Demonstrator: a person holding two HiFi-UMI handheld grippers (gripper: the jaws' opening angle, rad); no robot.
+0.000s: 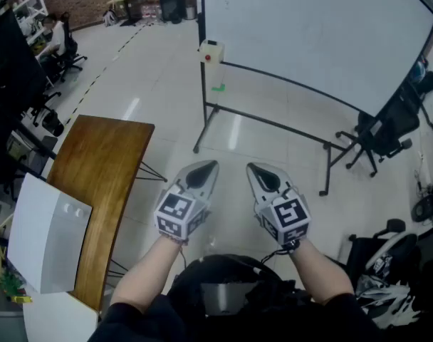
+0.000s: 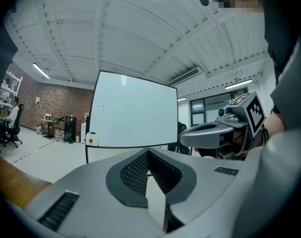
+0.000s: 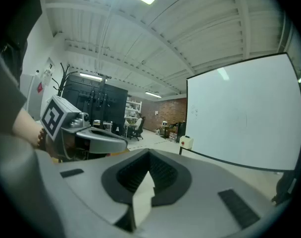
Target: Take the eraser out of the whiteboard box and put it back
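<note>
Head view first, and we have both claws up side by side above the floor: left gripper [image 1: 210, 167] and right gripper [image 1: 253, 168], each aimed towards the whiteboard [image 1: 309, 27]. Left gripper view gives us its jaws pinched together at the tips, nothing between them. Right gripper view, same story: jaws closed and empty. We find the whiteboard box [image 1: 211, 50], white with a red dot, fixed at the whiteboard's left edge, well apart from both claws. Whether the eraser sits inside, we cannot tell.
</note>
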